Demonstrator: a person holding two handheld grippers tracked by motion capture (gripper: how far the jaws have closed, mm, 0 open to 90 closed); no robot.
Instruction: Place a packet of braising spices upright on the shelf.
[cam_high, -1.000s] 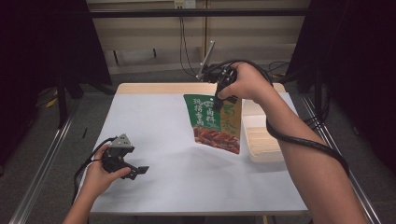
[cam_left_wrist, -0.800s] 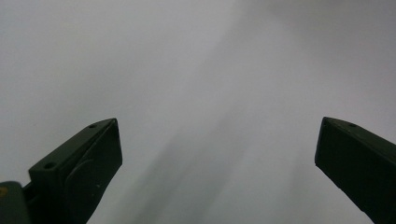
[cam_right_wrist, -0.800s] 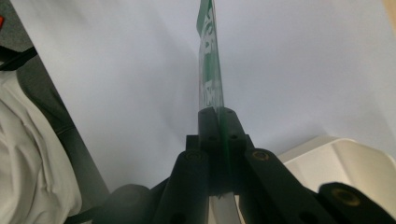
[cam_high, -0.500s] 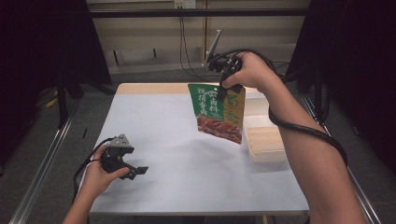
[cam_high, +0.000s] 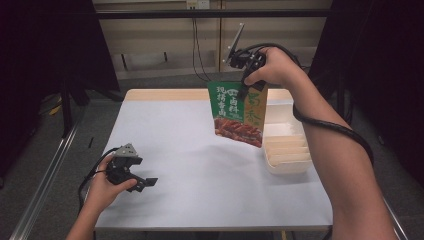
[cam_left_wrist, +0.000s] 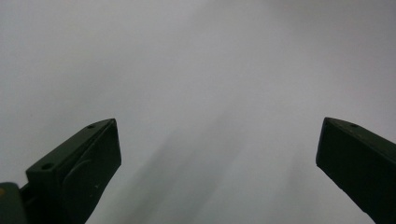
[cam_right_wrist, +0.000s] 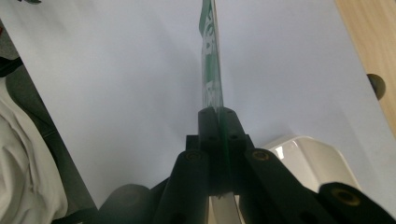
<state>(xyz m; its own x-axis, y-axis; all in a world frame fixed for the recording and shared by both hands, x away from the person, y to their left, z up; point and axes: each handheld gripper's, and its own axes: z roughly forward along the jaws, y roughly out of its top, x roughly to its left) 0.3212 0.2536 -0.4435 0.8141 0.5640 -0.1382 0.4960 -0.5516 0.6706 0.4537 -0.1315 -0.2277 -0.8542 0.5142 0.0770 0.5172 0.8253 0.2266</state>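
On the left, my left gripper (cam_high: 131, 176) sat low over the near-left corner of the tabletop (cam_high: 175, 130), jaws spread wide with nothing between them; its own view gave me bare pale surface and two black jaws well apart. Nothing to do there, so I let it rest.

Moving right, the pouch (cam_high: 238, 114), green and orange with a picture of food on its front, hung in the air above the far right of the tabletop. My right gripper (cam_high: 248, 89) was clamped on its top edge, and in the right gripper view the jaws were pressed together on the thin film (cam_right_wrist: 211, 70), seen edge-on. To my eye the pouch dangled slightly tilted, so a slow, level carry would keep it from swinging or slipping.

Further right, the white tray (cam_high: 286, 150) with ribbed compartments sat at the tabletop's right edge, just below and beside the pouch. Its rim looked like the one obstacle for the pouch's lower corner.
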